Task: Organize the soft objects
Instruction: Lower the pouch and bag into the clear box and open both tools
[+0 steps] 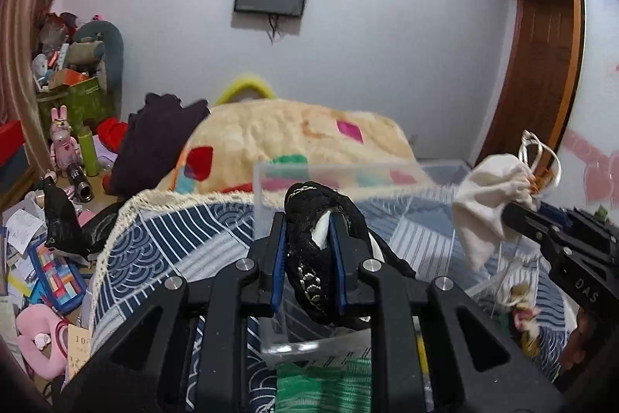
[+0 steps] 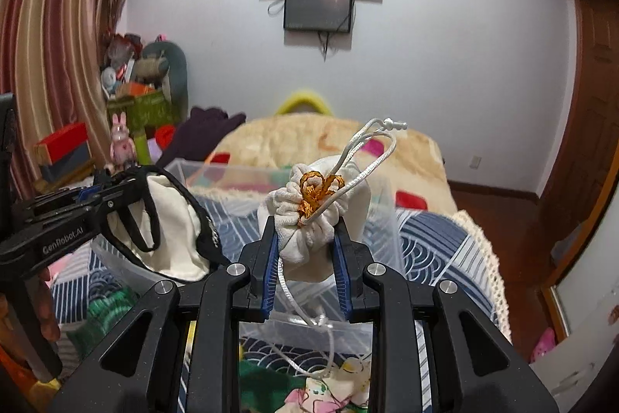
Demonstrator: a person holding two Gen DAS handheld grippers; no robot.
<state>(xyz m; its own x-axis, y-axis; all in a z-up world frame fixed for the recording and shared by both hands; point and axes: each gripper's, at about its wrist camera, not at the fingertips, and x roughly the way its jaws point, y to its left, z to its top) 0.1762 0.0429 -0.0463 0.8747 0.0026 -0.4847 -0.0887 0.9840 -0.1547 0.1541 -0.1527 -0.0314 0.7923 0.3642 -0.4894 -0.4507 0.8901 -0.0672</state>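
Note:
My left gripper is shut on a black soft item with a white lining and holds it above a clear plastic box on the bed. The item also shows in the right wrist view, hanging from the left gripper. My right gripper is shut on a white drawstring pouch with an orange cord and white strings, held over the clear box. In the left wrist view the pouch hangs from the right gripper at the right.
The bed has a blue patterned cover and a cream blanket. A green knit item and a floral soft item lie below. Cluttered floor and toys lie left; a wooden door stands right.

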